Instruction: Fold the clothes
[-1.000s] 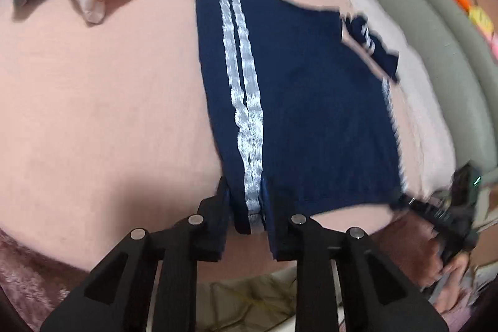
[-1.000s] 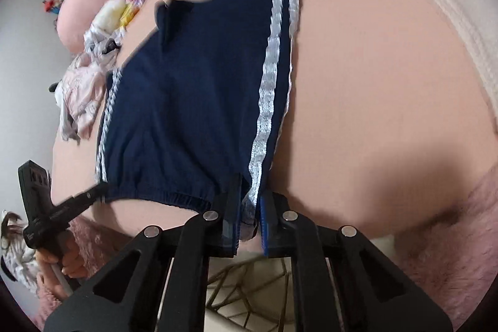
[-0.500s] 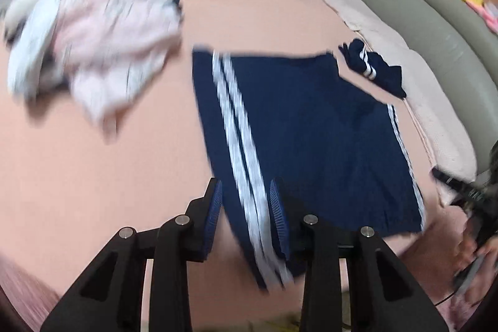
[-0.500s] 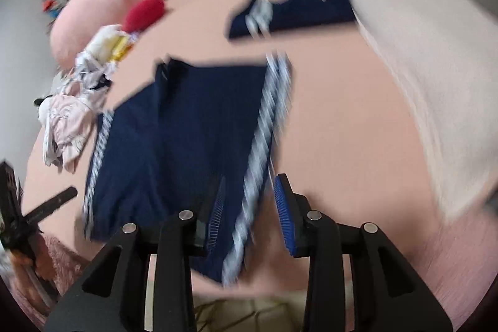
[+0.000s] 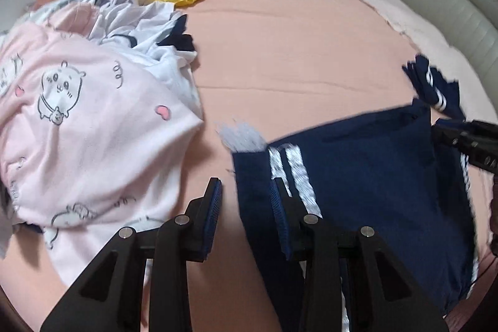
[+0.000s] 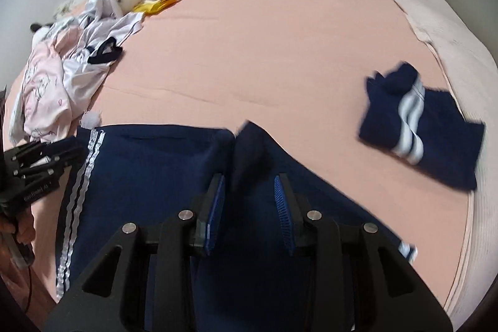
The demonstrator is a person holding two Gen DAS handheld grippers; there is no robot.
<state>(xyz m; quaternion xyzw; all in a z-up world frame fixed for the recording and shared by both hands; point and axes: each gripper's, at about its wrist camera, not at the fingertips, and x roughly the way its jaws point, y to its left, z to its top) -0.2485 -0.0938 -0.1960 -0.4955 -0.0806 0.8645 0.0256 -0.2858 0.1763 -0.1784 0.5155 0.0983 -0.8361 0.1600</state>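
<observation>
Navy blue shorts with white side stripes (image 6: 149, 176) lie spread on the peach bedsheet (image 6: 264, 45), both left gripper (image 5: 246, 201) and right gripper (image 6: 249, 198) released and empty above them; a loose, off-centre regrip could bunch the fabric and skew the fold.

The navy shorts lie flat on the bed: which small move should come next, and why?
Probably bring both grippers down to the far hem of the shorts and pinch it, to fold it back toward the waistband. Both the left hand-held gripper and the right hand-held gripper are open and hold nothing, and the shorts lie spread, still unfolded.
</observation>
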